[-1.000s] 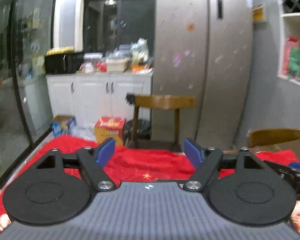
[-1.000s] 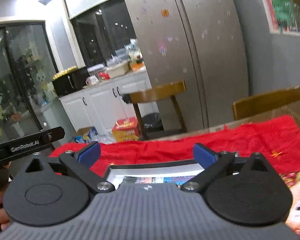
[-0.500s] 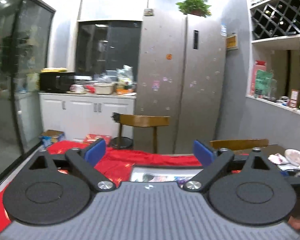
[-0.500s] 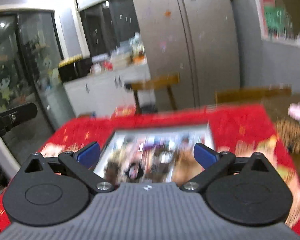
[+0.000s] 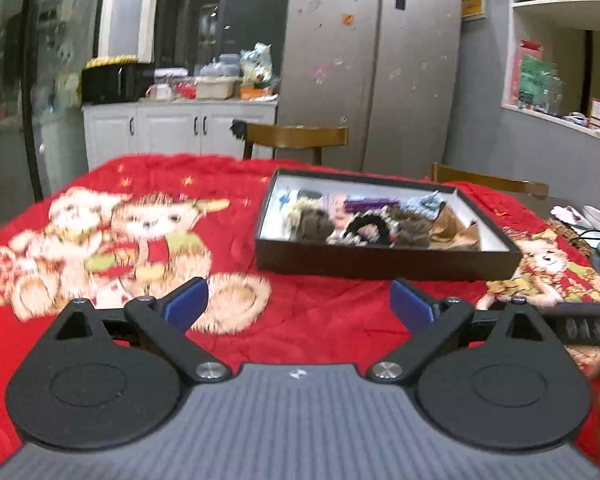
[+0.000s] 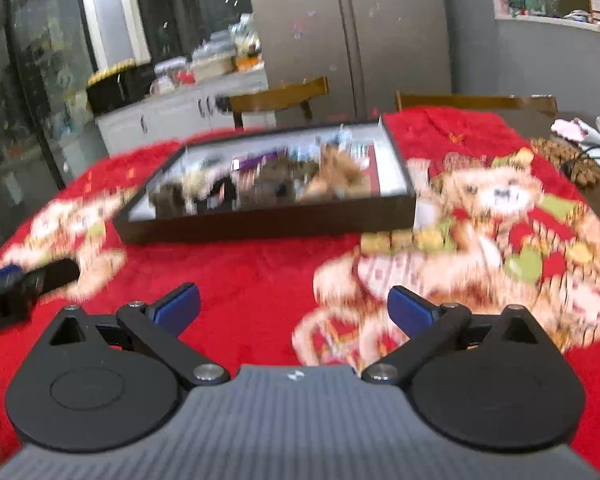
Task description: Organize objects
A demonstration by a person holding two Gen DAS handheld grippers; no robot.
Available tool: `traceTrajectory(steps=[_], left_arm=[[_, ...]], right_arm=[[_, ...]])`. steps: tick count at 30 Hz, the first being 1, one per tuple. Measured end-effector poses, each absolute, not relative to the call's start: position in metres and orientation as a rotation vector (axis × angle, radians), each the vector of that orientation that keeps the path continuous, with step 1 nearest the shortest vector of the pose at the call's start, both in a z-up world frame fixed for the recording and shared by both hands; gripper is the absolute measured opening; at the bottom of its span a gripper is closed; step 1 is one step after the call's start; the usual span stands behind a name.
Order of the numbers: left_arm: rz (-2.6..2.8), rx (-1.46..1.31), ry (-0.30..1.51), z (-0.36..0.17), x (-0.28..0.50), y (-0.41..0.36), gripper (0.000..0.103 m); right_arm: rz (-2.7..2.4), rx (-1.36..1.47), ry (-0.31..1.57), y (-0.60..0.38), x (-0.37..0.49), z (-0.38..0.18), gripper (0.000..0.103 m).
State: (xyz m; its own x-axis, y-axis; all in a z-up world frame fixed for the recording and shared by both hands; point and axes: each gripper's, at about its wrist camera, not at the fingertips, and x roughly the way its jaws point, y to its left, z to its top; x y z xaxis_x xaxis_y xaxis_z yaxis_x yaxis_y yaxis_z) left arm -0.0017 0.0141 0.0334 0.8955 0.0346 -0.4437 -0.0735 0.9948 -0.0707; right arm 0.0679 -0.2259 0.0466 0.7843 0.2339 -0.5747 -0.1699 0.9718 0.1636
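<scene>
Nearest the lens, the left gripper (image 5: 298,304) is seen spread wide and empty, its jaws having just been opening; the right gripper (image 6: 294,308) is likewise apart. Beyond, at one o'clock from the left, eleven from the right, the tray (image 5: 384,262) lies broadside, roughly equidistant.

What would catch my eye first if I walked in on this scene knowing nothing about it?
Probably the bright red blanket printed with cartoon bears, spread over the whole table. On it, toward the far side, sits a shallow black tray heaped with dark, furry odds and ends. Nearest the camera, the left gripper and the right gripper both hover wide open over the cloth, holding nothing, and a tall steel fridge stands behind.
</scene>
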Motion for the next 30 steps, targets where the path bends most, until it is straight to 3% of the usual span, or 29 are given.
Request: traceTrajectory(steps=[8,13,30], left_arm=[[0.052,-0.069,0.509,0.026,0.021,0.015,0.099],[0.075,0.040,0.519,0.015,0.027,0.000,0.099],[0.060,0.035,0.510,0.012,0.021,-0.004,0.099]], right_arm=[[0.240,-0.127,0.571,-0.197,0.037,0.026,0.103],[0.190,-0.069,0.526,-0.208,0.032,0.031,0.103],[0.185,-0.053,0.594,-0.211,0.041,0.024,0.103]])
